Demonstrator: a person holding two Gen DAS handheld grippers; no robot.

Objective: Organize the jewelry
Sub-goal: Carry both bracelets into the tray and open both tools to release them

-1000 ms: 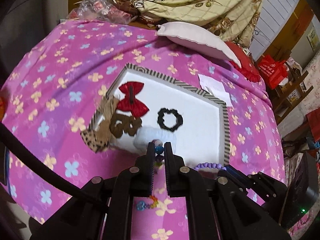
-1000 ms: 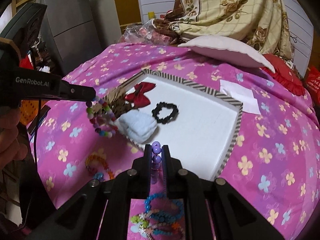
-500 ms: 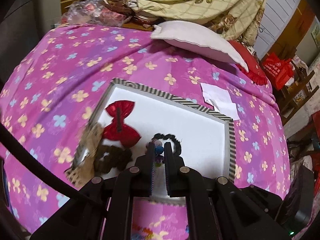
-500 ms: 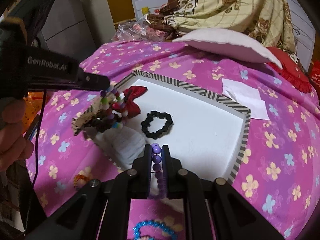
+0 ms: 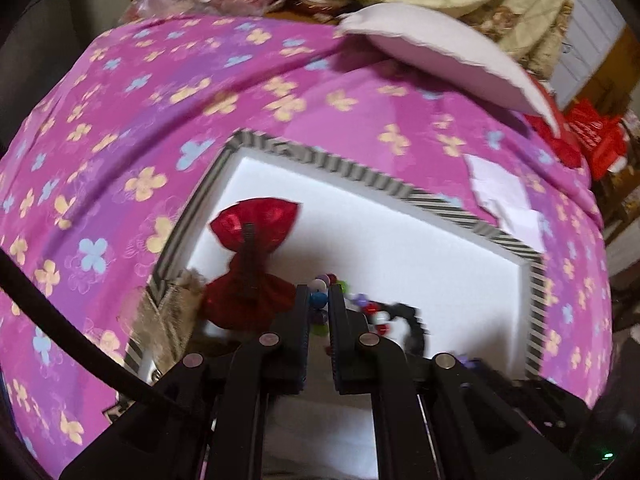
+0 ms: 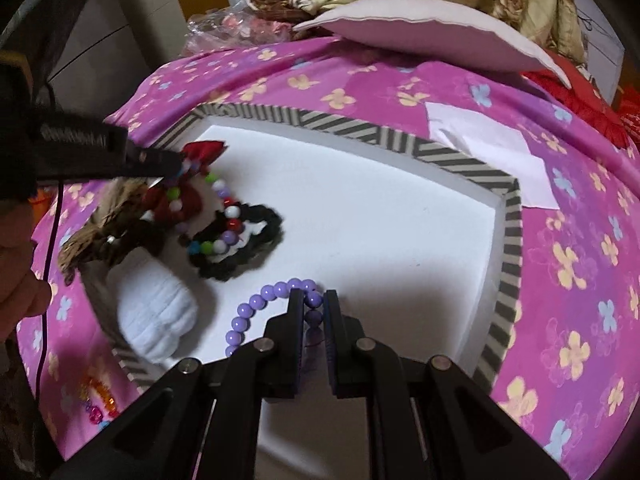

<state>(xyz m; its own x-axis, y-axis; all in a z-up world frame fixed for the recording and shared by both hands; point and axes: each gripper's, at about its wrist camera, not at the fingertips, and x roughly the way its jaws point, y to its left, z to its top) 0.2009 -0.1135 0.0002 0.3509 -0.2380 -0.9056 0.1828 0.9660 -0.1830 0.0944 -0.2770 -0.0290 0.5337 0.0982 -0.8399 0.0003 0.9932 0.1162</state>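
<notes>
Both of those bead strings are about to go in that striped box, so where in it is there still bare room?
The tray's white floor is bare through the middle and right, from the black scrunchie to the striped right wall. The left side is crowded: red bow, brown clips, white cloth. The purple bracelet hangs over the near edge, the multicolour bracelet over the scrunchie.

multicoloured round-bead bracelet (image 6: 218,216): dangles from left gripper (image 6: 176,164), lower end over black ruffled scrunchie (image 6: 256,240) | lilac glossy-bead bracelet (image 6: 264,304): pinched in right gripper (image 6: 313,304), loop resting on white floor of striped-rim tray (image 6: 508,240) | red fabric bow (image 5: 252,264): flat in tray's left part
</notes>
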